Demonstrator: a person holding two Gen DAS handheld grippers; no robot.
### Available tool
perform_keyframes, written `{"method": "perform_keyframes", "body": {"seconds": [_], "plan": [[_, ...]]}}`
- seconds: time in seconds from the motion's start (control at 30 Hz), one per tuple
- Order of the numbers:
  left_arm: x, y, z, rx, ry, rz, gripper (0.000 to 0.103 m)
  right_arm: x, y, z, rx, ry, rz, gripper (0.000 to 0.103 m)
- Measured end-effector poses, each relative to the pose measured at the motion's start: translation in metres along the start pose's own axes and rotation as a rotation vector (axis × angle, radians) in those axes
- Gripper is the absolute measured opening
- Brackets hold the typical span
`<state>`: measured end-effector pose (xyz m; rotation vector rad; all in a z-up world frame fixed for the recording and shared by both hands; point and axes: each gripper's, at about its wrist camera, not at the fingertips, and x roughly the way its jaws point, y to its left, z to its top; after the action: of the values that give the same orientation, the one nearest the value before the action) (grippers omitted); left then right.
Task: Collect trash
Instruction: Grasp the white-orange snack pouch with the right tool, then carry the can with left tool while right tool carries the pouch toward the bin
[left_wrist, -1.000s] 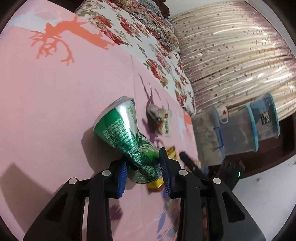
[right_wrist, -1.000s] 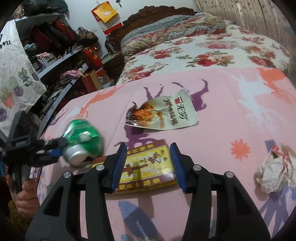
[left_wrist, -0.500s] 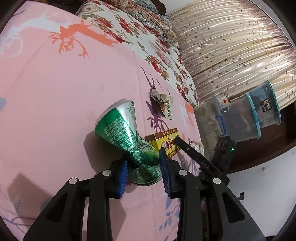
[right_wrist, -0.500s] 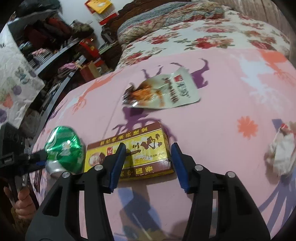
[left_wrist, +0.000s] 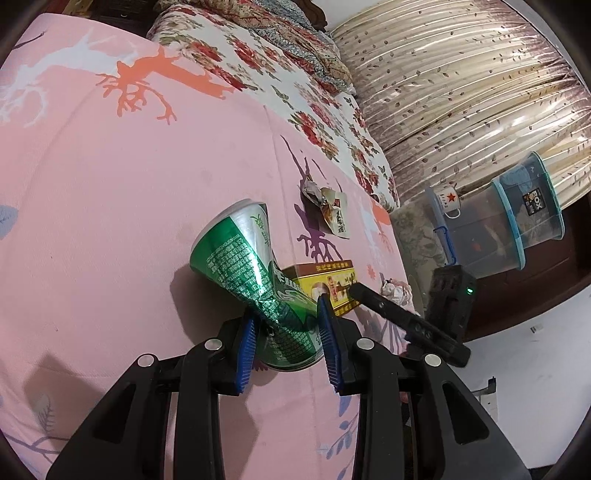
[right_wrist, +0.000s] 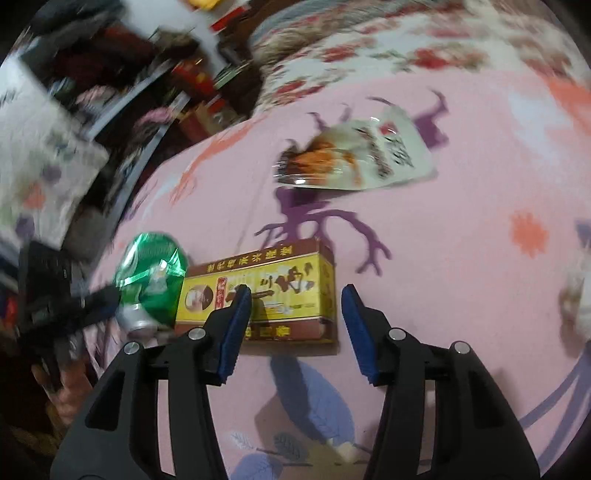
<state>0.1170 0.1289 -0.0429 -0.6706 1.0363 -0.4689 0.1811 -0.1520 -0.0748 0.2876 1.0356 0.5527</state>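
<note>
Each tool is matte black plastic: two angular arms with triangular cut-outs, round silver screws at the joints, and ribbed blue pads lining the fingers. The left tool (left_wrist: 288, 345) matches the right tool (right_wrist: 295, 328), whose body carries a small green light.

A pink printed bedspread (right_wrist: 461, 229) carries a yellow box (right_wrist: 266, 291), a snack wrapper (right_wrist: 362, 158) — and crumpled paper (left_wrist: 395, 290).

Left wrist view: close above pink bedsheet (left_wrist: 110, 221), tilted down, facing curtain (left_wrist: 461, 81) past blue pads.
Right wrist view: close, tilted down, facing cluttered shelves (right_wrist: 122, 74); blurred.
Shared: crushed green can (left_wrist: 243, 266) (right_wrist: 155, 273), yellow box (left_wrist: 332, 280) (right_wrist: 266, 295), snack wrapper (left_wrist: 332, 218) (right_wrist: 354, 158).
</note>
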Motion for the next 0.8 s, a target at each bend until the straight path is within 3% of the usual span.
{"method": "perform_keyframes", "body": {"seconds": [0.13,0.2,0.33,0.4,0.5,0.57,0.63,0.67,0.8], "plan": [[0.0,-0.001,0.001,0.001,-0.002,-0.005,0.029,-0.019,-0.017,0.048,0.042,-0.101,-0.092,0.054],[0.002,-0.001,0.001,0.001,-0.002,-0.01,0.029,-0.019,-0.029,0.076,0.062,-0.108,-0.12,0.054],[0.003,0.001,0.002,0.001,-0.001,-0.01,0.03,0.006,-0.056,0.13,0.111,-0.019,-0.149,0.057],[0.003,0.002,0.003,-0.003,0.0,-0.012,0.03,0.029,-0.069,0.149,0.13,0.083,-0.123,0.07],[0.004,0.003,0.003,-0.004,0.001,-0.011,0.03,0.055,-0.079,0.159,0.147,0.174,-0.1,0.073],[0.004,0.004,0.003,-0.005,0.001,-0.011,0.03,0.06,-0.079,0.16,0.134,0.162,-0.089,0.075],[0.004,0.005,0.004,-0.007,0.002,-0.012,0.03,0.061,-0.073,0.153,0.13,0.176,-0.053,0.063],[0.004,0.005,0.004,-0.007,0.002,-0.013,0.03,0.062,-0.071,0.149,0.131,0.186,-0.028,0.049],[0.005,0.006,0.004,-0.008,0.001,-0.014,0.03,0.063,-0.054,0.122,0.117,0.216,0.046,0.046]]}}
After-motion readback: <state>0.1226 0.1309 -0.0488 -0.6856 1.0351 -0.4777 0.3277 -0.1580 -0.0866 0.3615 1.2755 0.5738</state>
